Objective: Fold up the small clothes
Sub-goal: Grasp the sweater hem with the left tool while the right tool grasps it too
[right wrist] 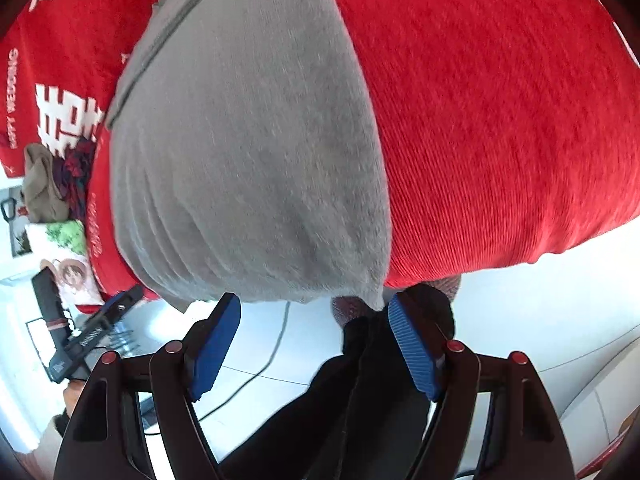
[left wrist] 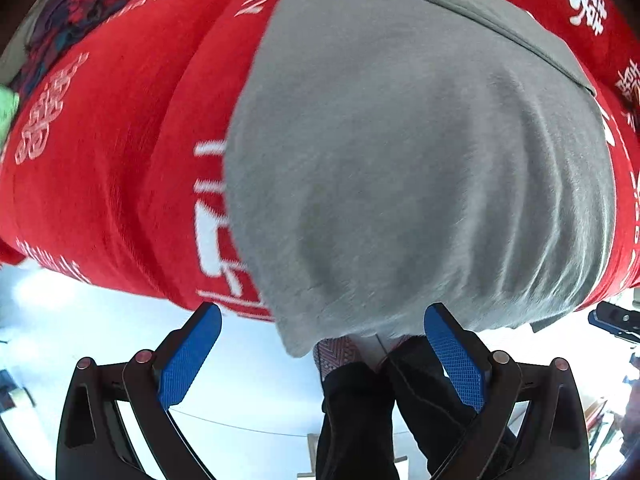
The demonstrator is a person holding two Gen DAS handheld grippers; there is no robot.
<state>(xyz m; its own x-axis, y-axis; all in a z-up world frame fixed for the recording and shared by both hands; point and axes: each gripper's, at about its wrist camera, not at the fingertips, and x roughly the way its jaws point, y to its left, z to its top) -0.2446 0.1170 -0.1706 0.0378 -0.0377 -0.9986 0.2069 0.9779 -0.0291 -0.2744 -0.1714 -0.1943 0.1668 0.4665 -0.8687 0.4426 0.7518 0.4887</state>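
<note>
A grey garment (left wrist: 400, 168) lies spread on a red cloth with white characters (left wrist: 112, 160); its near edge hangs over the table's front edge. My left gripper (left wrist: 322, 320) is open, its blue pads either side of the garment's near left corner, just below the hem. In the right wrist view the same grey garment (right wrist: 248, 152) lies on the red cloth (right wrist: 500, 120). My right gripper (right wrist: 314, 312) is open, with the garment's near right corner next to the right pad. Neither gripper holds anything.
A pile of dark patterned and brown clothes (right wrist: 52, 184) sits at the far side of the red cloth, also in the left view (left wrist: 72, 16). The person's dark trousers and patterned shoes (left wrist: 360, 400) stand below. The other gripper (right wrist: 92, 332) shows at left over the white floor.
</note>
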